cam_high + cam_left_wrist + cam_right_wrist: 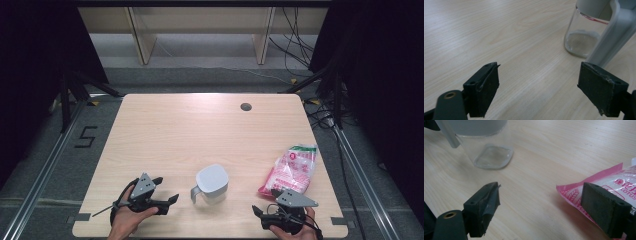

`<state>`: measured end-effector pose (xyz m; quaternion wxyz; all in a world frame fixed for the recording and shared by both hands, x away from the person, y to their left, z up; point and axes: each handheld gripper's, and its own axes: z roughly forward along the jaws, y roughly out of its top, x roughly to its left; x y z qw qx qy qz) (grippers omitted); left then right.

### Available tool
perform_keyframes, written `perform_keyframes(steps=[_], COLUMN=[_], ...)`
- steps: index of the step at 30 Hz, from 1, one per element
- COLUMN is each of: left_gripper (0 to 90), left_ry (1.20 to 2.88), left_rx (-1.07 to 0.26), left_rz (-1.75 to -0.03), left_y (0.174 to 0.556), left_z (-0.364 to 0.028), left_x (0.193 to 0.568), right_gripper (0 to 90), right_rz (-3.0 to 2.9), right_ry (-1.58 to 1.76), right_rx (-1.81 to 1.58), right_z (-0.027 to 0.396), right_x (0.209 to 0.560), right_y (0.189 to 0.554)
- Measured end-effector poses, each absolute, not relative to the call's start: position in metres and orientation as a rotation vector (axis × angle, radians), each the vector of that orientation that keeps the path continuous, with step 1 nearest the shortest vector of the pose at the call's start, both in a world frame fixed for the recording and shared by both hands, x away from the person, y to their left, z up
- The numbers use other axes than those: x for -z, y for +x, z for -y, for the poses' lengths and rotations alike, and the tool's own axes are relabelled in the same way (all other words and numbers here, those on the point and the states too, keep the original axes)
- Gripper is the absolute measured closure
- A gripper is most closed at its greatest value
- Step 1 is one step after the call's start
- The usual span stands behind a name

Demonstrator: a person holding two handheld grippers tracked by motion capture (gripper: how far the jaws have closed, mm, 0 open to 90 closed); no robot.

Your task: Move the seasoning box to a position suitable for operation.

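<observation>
Overhead, pale wooden table (200,130) (grey floor (50,150))

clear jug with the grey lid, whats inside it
The jug looks empty: through its clear wall in the left gripper view and the right gripper view only its bare bottom shows. The grey lid covers the upper part, so the inside near the top stays hidden.

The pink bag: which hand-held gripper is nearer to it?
Right. The right hand-held gripper sits open just below the pink bag, while the left hand-held gripper is across the lidded jug, open beside its handle.
</observation>
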<state>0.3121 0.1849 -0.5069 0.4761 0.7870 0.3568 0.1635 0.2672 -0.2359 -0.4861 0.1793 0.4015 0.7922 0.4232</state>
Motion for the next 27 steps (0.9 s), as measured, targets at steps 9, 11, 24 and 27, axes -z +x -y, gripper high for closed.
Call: perform_keyframes(steps=[9,11,24,27], left_gripper=[17.8,18.7,26.0,27.1], left_ry=[1.894,1.889,1.878,1.885], left_rx=[-0.364,-0.353,-0.307,-0.304], left_rz=[-0.840,-0.822,-0.769,-0.747], left_y=[0.306,0.305,0.298,0.296], left_z=[-0.182,-0.181,-0.173,-0.171], left_x=[0.504,0.503,0.498,0.495], right_gripper=[16.5,16.5,17.3,17.7], right_rz=[-2.237,-2.237,-2.240,-2.241], right_ry=[1.147,1.131,1.123,1.118], right_rx=[-1.188,-1.188,-1.186,-1.187], right_z=[0.235,0.235,0.236,0.236], right_x=[0.486,0.486,0.486,0.486], right_y=[0.266,0.267,0.267,0.267])
